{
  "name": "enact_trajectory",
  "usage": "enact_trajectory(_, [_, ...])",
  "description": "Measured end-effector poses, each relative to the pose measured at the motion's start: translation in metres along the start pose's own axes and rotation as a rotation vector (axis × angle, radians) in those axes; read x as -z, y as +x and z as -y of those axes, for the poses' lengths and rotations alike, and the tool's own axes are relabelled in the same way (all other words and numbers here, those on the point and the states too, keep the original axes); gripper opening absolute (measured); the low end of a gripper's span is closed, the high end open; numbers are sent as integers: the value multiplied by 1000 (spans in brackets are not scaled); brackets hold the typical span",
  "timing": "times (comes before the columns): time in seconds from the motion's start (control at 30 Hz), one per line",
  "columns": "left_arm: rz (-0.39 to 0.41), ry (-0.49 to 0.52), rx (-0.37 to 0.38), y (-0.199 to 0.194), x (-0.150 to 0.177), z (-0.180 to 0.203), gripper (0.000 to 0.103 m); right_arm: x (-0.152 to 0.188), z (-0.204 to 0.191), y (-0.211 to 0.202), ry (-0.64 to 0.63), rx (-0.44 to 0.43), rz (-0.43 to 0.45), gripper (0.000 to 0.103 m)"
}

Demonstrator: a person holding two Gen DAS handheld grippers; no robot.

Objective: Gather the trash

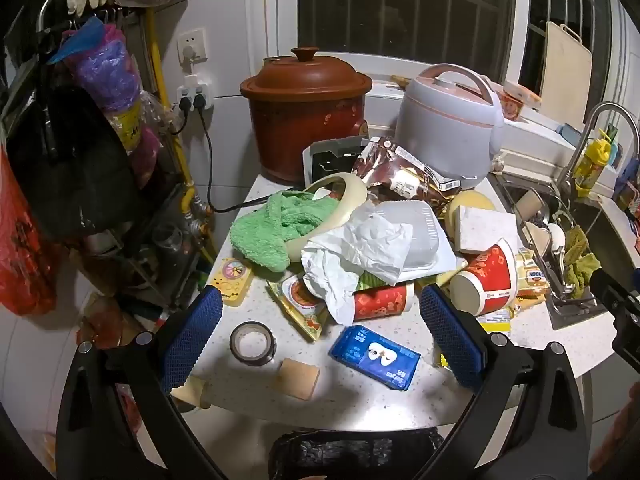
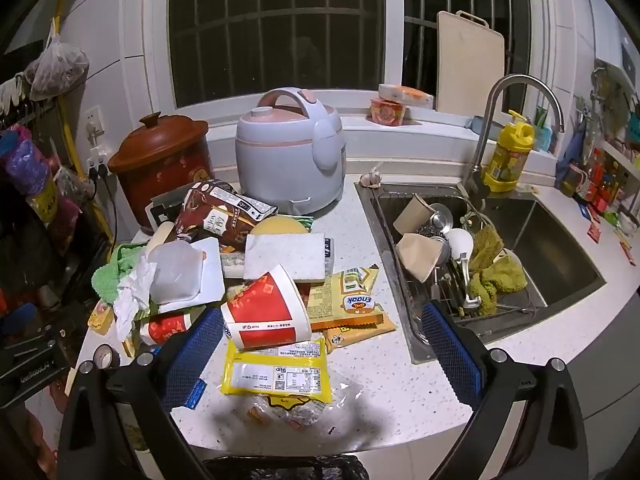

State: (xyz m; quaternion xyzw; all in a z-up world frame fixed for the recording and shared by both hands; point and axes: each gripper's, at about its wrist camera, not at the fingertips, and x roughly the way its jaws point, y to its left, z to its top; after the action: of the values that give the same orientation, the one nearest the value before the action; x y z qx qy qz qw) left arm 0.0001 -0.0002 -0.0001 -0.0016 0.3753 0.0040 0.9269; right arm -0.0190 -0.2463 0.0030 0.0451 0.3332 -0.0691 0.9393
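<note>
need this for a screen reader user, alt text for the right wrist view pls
An open right gripper hovers over a countertop heaped with trash: a tipped red paper cup and a yellow wrapper lie nearest. A rice cooker stands behind; a dish-filled sink lies right.

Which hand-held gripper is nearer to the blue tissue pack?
Left. The blue tissue pack lies between the open left hand-held gripper's fingers; the right hand-held gripper hovers over the yellow wrapper.

My left gripper (image 1: 320, 332): glossy black plastic arms w/ round silver screws at the joints, fingers (image 1: 192, 336) faced in blue mesh-textured pads. My right gripper (image 2: 322, 350): same build, black frame, silver screws, blue gridded pads (image 2: 454, 354). White lettering on black housing at left-wrist's edge, partly legible.
</note>
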Motion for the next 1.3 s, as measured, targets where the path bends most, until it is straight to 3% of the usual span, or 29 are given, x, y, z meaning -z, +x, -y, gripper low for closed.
enact_trajectory(1.3, [-7, 5, -2, 1, 2, 1, 97, 3, 2, 4, 18, -4, -7, 98])
